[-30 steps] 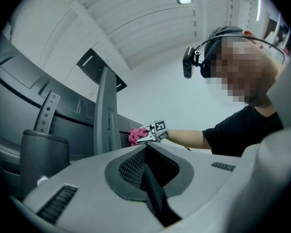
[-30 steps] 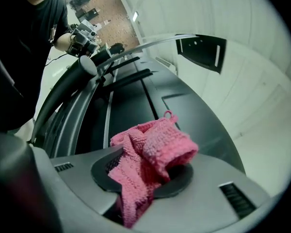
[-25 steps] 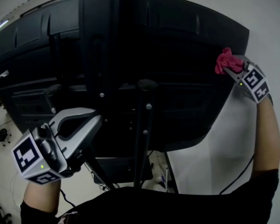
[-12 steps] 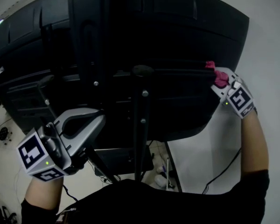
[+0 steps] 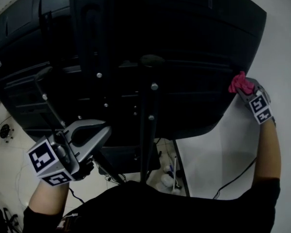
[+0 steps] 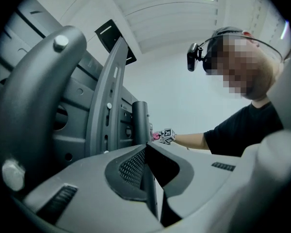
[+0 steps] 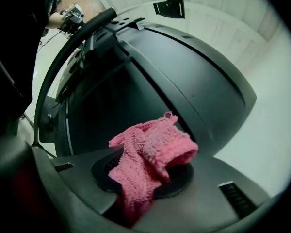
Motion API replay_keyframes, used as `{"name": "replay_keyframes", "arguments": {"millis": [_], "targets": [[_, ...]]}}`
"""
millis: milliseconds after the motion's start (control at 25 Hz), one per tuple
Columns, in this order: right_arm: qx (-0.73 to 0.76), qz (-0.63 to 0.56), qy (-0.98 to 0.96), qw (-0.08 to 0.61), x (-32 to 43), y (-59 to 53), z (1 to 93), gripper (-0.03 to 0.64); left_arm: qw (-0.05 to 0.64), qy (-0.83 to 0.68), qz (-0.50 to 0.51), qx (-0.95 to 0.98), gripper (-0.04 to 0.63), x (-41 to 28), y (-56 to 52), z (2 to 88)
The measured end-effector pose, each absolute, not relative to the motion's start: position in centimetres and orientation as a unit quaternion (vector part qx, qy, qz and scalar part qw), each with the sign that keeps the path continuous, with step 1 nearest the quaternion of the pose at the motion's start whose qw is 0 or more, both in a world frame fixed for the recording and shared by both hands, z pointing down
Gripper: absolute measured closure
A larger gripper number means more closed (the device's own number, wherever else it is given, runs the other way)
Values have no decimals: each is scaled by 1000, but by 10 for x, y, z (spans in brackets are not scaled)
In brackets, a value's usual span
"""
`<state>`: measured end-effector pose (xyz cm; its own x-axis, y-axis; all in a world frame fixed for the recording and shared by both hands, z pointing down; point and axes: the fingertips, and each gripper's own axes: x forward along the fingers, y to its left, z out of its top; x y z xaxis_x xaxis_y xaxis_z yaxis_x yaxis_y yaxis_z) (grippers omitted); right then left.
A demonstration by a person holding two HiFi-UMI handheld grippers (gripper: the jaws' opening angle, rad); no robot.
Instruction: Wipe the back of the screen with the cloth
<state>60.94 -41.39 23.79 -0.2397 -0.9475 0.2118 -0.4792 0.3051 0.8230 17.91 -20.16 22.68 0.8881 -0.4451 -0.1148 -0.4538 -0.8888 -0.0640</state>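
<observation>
The black back of the screen [image 5: 184,42] fills the upper part of the head view. My right gripper [image 5: 247,92] is shut on a pink knitted cloth [image 5: 240,83], which presses against the screen's right edge about halfway down. In the right gripper view the cloth [image 7: 153,157] bunches out of the jaws of that gripper [image 7: 145,181], with the curved dark screen back [image 7: 136,81] just beyond. My left gripper [image 5: 94,131] hangs low at the left below the screen; its jaws [image 6: 150,178] stand together with nothing seen between them. The right gripper [image 6: 168,136] shows far off.
A black stand pole [image 5: 149,125] runs down from the middle of the screen back. A white wall [image 5: 281,47] stands at the right, with a cable [image 5: 237,176] hanging under my right arm. Grey bracket arms [image 6: 106,96] rise close to the left gripper. A person's torso [image 6: 242,125] is beyond it.
My right gripper has carried the pink cloth down along the right edge of the screen back. The left gripper has stayed low at the left, shifting only slightly.
</observation>
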Motion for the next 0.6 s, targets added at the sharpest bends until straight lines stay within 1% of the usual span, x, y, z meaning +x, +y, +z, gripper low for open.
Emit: {"name": "replay_keyframes", "arguments": {"millis": [80,120,240,320,400,480,600], "targets": [[521,-309,-707,364,622,-415,243,506,30,239,47,-969,598,175,-209,238],[515,-319,-710,359,609,-409,245,506,23,242,47,-969,598,173,-212,244],[425,-375,-747,348,506,-377,268,506,9,244,47,-969,598,173,-219,254],[399,-370,-780,311,445,-367,291,502,6,240,43,-970,598,176,-219,258],[410,-344,-800,270,425,-368,307,502,4,238,38,-970,598,177,-216,262],[403,-346,-802,272,412,-364,322,502,2,239,36,-970,598,177,-214,265],[363,-387,-805,266,355,-351,326,502,-3,241,35,-970,598,175,-213,269]]}}
